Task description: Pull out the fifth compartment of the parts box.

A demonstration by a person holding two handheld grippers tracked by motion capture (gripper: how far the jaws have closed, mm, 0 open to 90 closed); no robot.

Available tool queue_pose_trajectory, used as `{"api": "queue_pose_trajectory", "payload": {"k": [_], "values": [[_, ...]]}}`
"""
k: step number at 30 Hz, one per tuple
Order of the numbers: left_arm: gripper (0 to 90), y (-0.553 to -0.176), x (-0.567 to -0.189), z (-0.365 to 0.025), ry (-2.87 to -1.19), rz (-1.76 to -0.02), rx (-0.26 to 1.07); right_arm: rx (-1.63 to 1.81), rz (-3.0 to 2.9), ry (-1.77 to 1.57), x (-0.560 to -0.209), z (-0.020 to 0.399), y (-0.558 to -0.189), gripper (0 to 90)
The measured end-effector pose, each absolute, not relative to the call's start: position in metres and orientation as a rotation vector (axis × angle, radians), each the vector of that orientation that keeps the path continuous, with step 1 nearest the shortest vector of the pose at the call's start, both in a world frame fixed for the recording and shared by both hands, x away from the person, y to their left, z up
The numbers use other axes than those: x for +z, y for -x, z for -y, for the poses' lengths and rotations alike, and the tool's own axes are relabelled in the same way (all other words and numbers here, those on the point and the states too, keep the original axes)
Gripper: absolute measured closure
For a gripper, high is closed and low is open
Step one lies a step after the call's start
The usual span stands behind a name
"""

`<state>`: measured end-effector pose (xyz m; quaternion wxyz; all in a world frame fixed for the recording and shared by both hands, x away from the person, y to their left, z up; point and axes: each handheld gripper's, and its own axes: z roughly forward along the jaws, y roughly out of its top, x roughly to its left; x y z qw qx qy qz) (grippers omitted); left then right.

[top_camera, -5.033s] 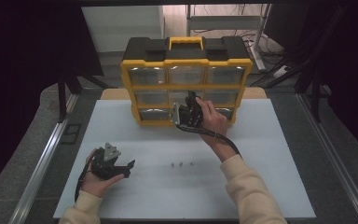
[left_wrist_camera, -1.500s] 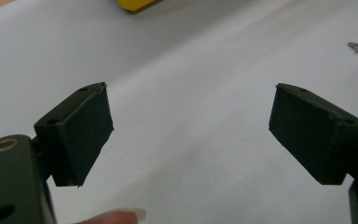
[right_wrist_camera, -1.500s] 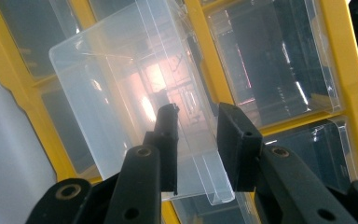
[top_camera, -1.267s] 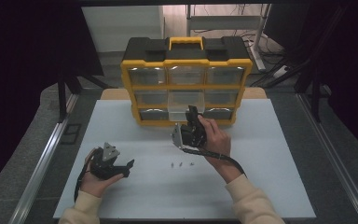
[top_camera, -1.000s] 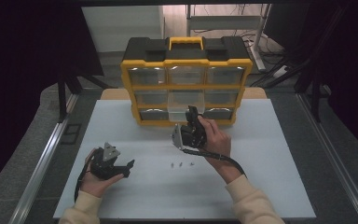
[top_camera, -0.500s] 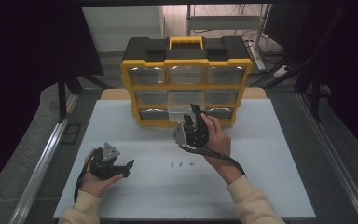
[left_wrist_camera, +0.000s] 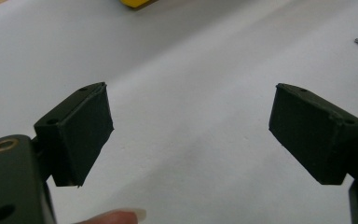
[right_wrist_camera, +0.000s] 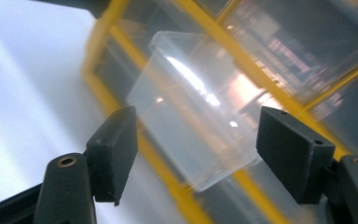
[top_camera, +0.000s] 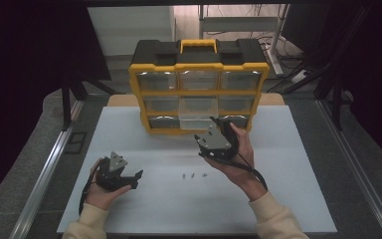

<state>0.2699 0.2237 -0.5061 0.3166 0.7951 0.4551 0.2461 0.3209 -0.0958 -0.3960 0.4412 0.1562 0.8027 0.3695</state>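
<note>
Jaws of your right gripper (right_wrist_camera: 193, 154), just opening, stand apart before the clear plastic drawer (right_wrist_camera: 191, 112), pulled partway from the yellow organizer case (top_camera: 199, 92); contents indiscernible.

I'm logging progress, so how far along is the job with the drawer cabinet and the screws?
Done: a clear drawer in the cabinet stands pulled out. In hand: the right gripper has just been opening, nothing between its pads, just in front of that drawer. Left, probably: the small screws lie untouched on the table; the left gripper rests open.
</note>
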Motion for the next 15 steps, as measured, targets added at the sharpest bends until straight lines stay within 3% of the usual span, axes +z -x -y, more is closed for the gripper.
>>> {"api": "queue_pose_trajectory", "payload": {"k": [15], "values": [[13.7,-0.269,-0.505,-0.225,-2.081,-1.204,0.645,1.092,-2.224,-0.590,-0.411,0.143,-0.309,28.8]]}}
